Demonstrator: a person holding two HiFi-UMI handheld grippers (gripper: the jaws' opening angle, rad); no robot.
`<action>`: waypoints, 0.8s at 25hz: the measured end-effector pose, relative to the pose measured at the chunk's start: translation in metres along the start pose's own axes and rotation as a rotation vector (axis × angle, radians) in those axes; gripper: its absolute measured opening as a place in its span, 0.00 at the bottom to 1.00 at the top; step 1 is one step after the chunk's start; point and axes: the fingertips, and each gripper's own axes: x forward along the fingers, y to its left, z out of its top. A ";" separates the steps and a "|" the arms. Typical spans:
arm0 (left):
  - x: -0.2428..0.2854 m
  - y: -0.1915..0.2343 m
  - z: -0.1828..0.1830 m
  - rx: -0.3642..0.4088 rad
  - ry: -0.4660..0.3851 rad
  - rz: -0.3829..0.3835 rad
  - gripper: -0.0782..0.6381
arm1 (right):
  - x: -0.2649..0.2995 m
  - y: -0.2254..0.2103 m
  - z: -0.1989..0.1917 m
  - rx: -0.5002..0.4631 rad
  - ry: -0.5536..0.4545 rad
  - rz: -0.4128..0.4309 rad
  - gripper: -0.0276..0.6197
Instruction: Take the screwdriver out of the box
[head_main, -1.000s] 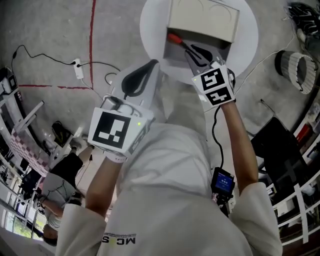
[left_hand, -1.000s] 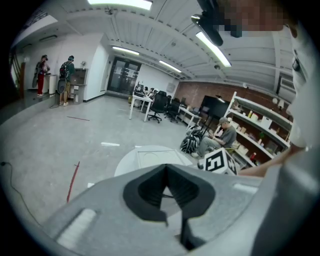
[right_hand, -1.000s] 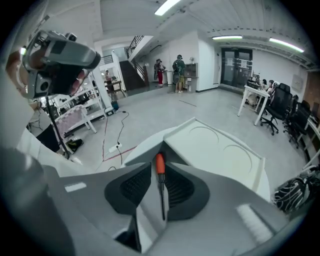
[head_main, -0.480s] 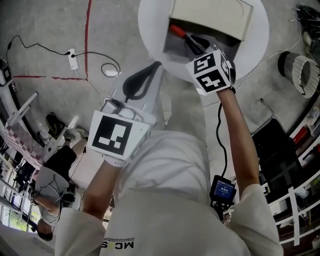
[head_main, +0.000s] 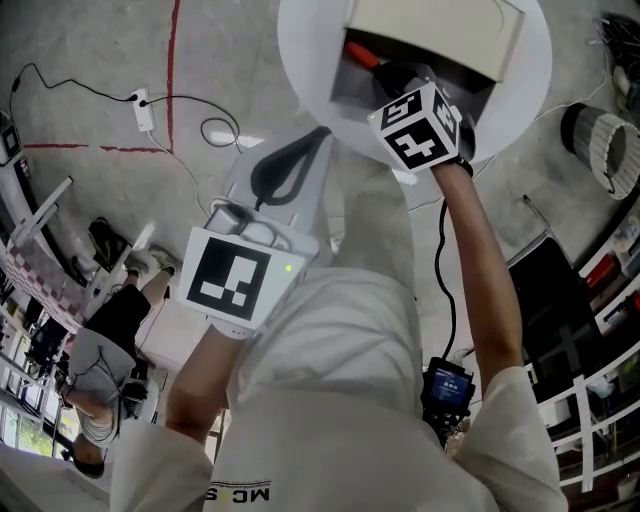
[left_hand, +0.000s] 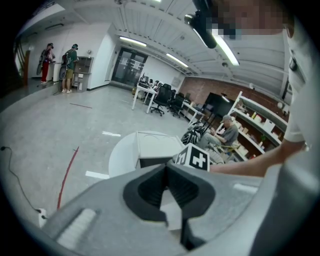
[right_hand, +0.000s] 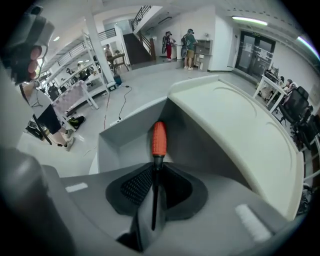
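Grey concrete floor (head_main: 90, 80) surrounds us. Our right tool (right_hand: 156, 167) pinches the shaft of the red-handled steel screwdriver (right_hand: 158, 139), whose axis points to 12 o'clock into the open grey box (right_hand: 117, 140); our left tool (left_hand: 166, 172), pressed together, hangs well apart.

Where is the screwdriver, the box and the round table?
screwdriver (right_hand: 158, 139): right gripper view, on its orange handle.
box (head_main: 430, 30): head view, on its open lid.
table (head_main: 305, 55): head view, on its bare white top.

white table (head_main: 300, 60), power strip (head_main: 143, 108), red floor line (head_main: 174, 60)
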 end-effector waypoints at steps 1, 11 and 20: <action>-0.001 0.000 0.000 -0.002 0.000 0.000 0.11 | 0.001 0.001 0.000 -0.006 0.009 -0.001 0.14; -0.004 0.003 0.003 -0.012 -0.009 0.015 0.11 | -0.002 0.000 0.000 -0.029 0.031 0.006 0.13; -0.005 -0.008 0.014 0.011 -0.022 0.003 0.11 | -0.033 0.004 0.004 -0.021 -0.023 -0.006 0.13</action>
